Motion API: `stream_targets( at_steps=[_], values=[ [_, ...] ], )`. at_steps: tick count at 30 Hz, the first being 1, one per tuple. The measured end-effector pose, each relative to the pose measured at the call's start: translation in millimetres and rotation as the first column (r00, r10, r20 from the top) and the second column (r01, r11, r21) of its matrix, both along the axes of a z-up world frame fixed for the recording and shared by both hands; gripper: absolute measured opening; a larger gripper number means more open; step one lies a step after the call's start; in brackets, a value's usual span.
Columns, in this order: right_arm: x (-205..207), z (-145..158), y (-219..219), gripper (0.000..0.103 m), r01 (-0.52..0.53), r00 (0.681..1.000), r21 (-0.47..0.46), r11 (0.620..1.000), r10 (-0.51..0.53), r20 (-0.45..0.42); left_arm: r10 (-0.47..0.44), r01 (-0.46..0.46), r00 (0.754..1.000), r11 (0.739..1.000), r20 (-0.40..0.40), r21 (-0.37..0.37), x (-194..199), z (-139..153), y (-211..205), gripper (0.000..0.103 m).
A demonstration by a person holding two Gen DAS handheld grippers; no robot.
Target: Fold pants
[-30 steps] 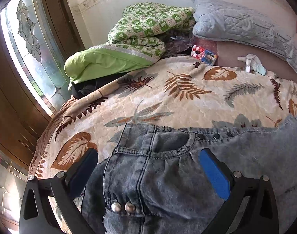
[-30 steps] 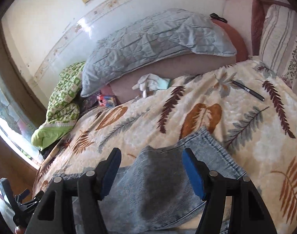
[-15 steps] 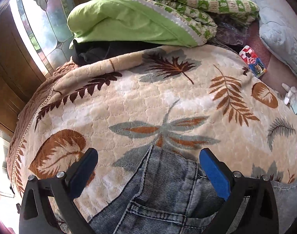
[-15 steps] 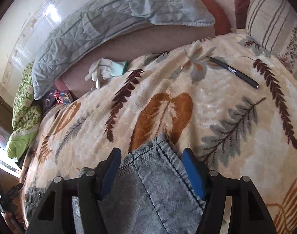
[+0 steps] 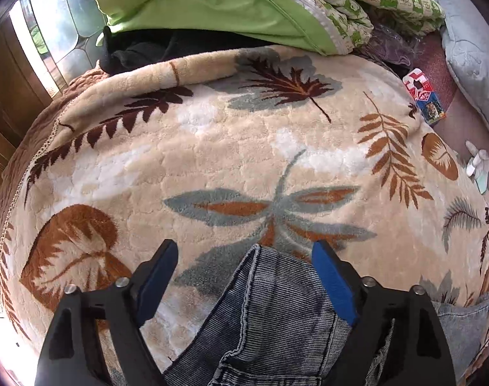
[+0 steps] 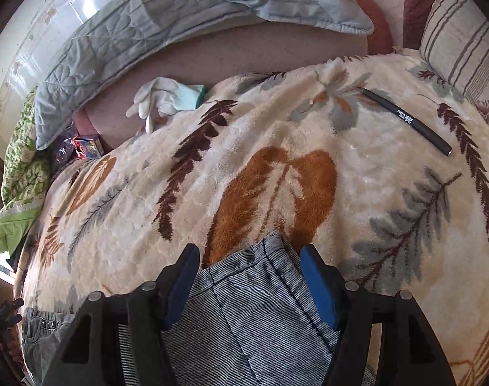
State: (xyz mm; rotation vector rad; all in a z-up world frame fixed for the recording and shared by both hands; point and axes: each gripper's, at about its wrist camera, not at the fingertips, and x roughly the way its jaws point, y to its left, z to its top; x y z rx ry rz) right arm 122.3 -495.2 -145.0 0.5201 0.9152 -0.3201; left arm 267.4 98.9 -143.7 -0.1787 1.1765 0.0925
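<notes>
Left wrist view: my left gripper (image 5: pixel 244 268) had just narrowed, jaws still clear of the pants (image 5: pixel 276 315) corner on the blanket (image 5: pixel 212 148); right gripper (image 6: pixel 249 271) stayed released, astride the hem

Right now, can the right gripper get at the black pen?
Probably yes: the pen lies bare on the blanket, nothing between. But the right gripper straddles the pants' hem.

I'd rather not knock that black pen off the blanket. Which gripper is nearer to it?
Right. The right gripper sits over the grey denim pants, with the black pen beyond it; the left gripper shows no pen.
</notes>
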Motion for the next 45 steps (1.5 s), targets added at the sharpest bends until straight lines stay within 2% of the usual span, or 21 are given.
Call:
stream_targets(
  at_steps=[1,2,3,5,8,11,14,16,17,18,22,25,27,31,33,34,35,37,39,41,45],
  values=[
    [0,1,1,0.068,0.000,1.000,-0.002,1.000,0.000,0.003,-0.004,0.004,1.000,1.000,-0.012,-0.026,1,-4,0,0.069],
    [0,2,2,0.068,-0.001,1.000,-0.002,1.000,0.001,0.006,-0.008,0.007,1.000,0.998,-0.029,-0.055,2,-9,0,0.055],
    [0,2,2,0.068,-0.003,1.000,-0.001,1.000,0.003,0.009,-0.013,0.010,0.999,0.997,-0.042,-0.073,2,-12,0,0.050],
    [0,4,4,0.068,-0.007,1.000,-0.004,1.000,0.007,0.010,-0.028,0.027,0.999,0.998,-0.029,-0.054,1,-10,-3,0.049],
    [1,4,4,0.068,-0.007,1.000,-0.006,1.000,0.007,0.007,-0.037,0.035,0.999,0.997,-0.029,-0.067,0,-10,-6,0.049],
    [3,2,3,0.068,-0.009,1.000,0.010,1.000,0.009,-0.003,-0.050,0.048,0.998,0.997,-0.035,-0.066,2,-12,-8,0.057],
    [3,1,0,0.068,-0.008,1.000,0.028,1.000,0.008,-0.003,-0.061,0.059,0.998,0.997,-0.024,-0.057,0,-10,-12,0.056],
    [3,1,-4,0.068,0.002,1.000,0.040,0.999,-0.002,0.001,-0.076,0.074,0.997,0.995,-0.017,-0.061,0,-10,-14,0.035],
    [2,1,-6,0.068,0.005,1.000,0.048,0.999,-0.006,0.002,-0.086,0.084,0.996,0.993,-0.023,-0.084,-1,-11,-15,0.019],
    [2,0,-8,0.069,0.008,1.000,0.058,0.998,-0.008,0.004,-0.091,0.089,0.996,0.991,-0.020,-0.098,-2,-11,-17,0.017],
    [2,-4,-13,0.069,0.029,1.000,0.083,0.996,-0.029,-0.001,-0.102,0.102,0.995,0.991,0.003,-0.087,-6,-5,-21,0.013],
    [8,-12,-10,0.070,0.010,0.999,0.096,0.995,-0.007,-0.035,-0.107,0.109,0.994,0.989,0.031,-0.096,-10,5,-21,0.012],
    [12,-18,-5,0.070,0.004,0.998,0.066,0.998,0.001,-0.069,-0.102,0.106,0.994,0.988,0.043,-0.109,-12,9,-20,0.012],
    [15,-24,7,0.071,-0.031,0.996,-0.035,0.999,0.028,-0.085,-0.102,0.106,0.994,0.987,0.036,-0.121,-14,9,-19,0.013],
    [15,-24,12,0.064,-0.032,0.996,-0.079,0.996,0.025,-0.088,-0.110,0.109,0.994,0.989,0.000,-0.102,-12,3,-22,0.015],
    [15,-24,12,0.051,-0.026,0.996,-0.097,0.995,0.017,-0.092,-0.113,0.112,0.993,0.990,-0.013,-0.090,-12,0,-24,0.015],
    [14,-23,12,0.045,-0.019,0.996,-0.107,0.994,0.009,-0.094,-0.119,0.117,0.993,0.990,-0.018,-0.080,-12,-3,-26,0.015],
    [10,-21,8,0.027,-0.002,0.996,-0.101,0.995,-0.006,-0.084,-0.125,0.124,0.992,0.990,-0.008,-0.069,-13,-3,-27,0.015],
    [5,-19,4,0.019,0.004,0.998,-0.074,0.997,-0.008,-0.058,-0.118,0.119,0.993,0.988,0.015,-0.095,-15,0,-24,0.012],
    [2,-14,4,0.016,-0.001,1.000,-0.045,0.999,0.000,-0.023,-0.117,0.121,0.992,0.987,0.045,-0.105,-17,7,-22,0.011],
    [-4,12,14,0.016,-0.018,0.997,-0.067,0.998,0.023,0.077,-0.110,0.125,0.986,0.984,0.124,-0.126,-26,30,-20,0.011]
  ],
)
